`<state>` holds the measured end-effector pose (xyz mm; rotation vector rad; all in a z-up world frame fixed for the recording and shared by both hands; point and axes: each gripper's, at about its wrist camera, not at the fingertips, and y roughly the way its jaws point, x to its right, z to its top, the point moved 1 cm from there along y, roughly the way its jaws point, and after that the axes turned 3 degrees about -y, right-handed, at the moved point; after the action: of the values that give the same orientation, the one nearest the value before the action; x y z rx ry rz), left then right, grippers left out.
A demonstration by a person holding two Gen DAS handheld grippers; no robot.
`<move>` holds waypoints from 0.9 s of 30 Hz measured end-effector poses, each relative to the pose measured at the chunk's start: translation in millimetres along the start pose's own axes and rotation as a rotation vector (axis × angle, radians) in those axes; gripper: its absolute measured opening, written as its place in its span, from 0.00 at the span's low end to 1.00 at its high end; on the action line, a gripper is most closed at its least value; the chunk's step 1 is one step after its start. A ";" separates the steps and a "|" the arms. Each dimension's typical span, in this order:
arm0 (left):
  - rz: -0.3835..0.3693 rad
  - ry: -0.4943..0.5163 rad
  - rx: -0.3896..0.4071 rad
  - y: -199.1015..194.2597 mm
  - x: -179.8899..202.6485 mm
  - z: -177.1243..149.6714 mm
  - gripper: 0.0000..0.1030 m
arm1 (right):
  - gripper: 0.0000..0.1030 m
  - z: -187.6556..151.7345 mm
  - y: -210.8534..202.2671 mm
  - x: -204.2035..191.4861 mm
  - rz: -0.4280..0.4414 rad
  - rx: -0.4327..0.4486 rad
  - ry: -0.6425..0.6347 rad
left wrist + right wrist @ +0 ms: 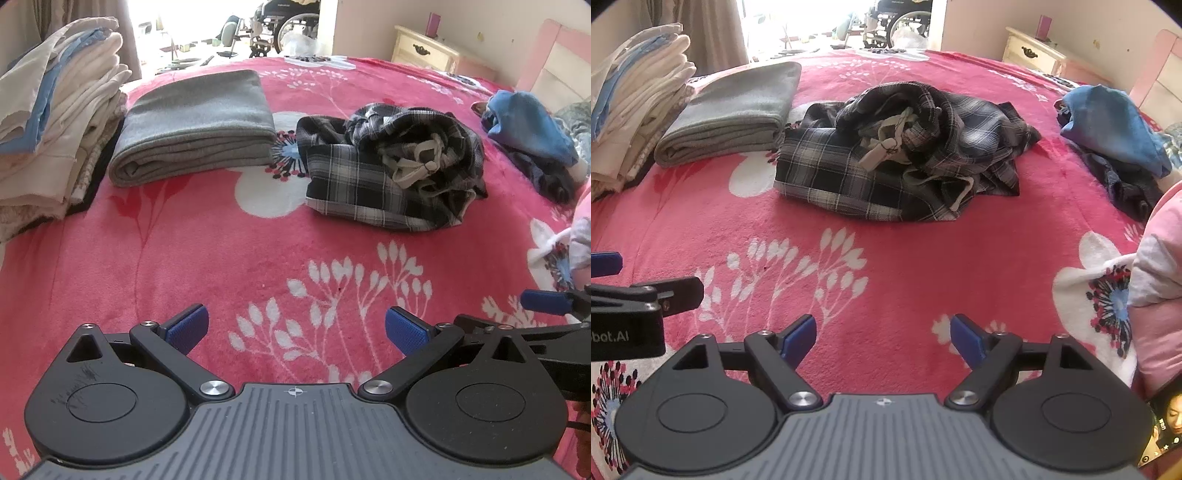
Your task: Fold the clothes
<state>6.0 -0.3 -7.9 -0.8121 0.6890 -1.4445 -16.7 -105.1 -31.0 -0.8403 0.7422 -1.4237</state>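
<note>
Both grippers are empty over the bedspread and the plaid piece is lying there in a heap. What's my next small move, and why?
Probably move both grippers forward to the crumpled plaid garment and take its near edge. The left gripper and right gripper are open, holding nothing, above bare pink blanket. The grey garment is already folded, so the plaid heap straight ahead seems the closest unfolded item.

plaid garment [897,155] crumpled, mid-bed | grey cloth [195,125] folded flat, left | pale stack [55,122] far left | blue heap [1115,133] right, possibly jeans
</note>
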 end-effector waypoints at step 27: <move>0.078 -0.022 -0.009 6.4 -12.6 -2.3 1.00 | 0.82 1.7 0.2 -0.9 -0.033 0.009 0.005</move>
<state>7.4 11.9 -15.3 -0.7986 0.7041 -1.3610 -15.2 -104.1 -30.4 -0.8456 0.7281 -1.4585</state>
